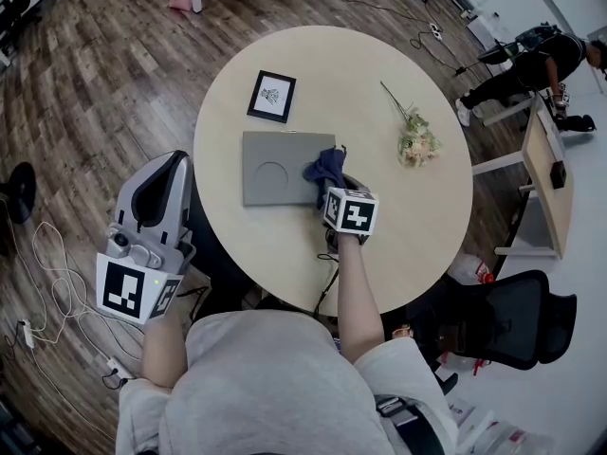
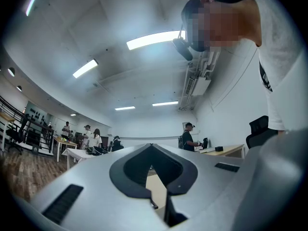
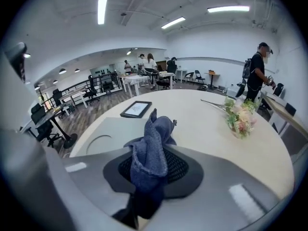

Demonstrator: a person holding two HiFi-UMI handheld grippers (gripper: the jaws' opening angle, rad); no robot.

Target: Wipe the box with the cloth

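Note:
A flat grey box (image 1: 270,169) with a round dent lies on the round beige table (image 1: 379,226). A blue cloth (image 1: 325,165) rests at the box's right edge, and my right gripper (image 1: 334,180) is shut on it. In the right gripper view the cloth (image 3: 153,150) bunches up between the jaws, with the box (image 3: 103,134) ahead to the left. My left gripper (image 1: 174,161) is held off the table's left side above the floor, away from the box. In the left gripper view its jaws (image 2: 151,147) meet at the tips, tilted up toward the ceiling, with nothing in them.
A black picture frame (image 1: 272,96) lies behind the box, and a flower sprig (image 1: 415,142) lies at the table's right. Cables (image 1: 57,273) trail on the wooden floor at the left. A desk (image 1: 545,164), a black chair (image 1: 507,316) and a person (image 1: 531,64) are at the right.

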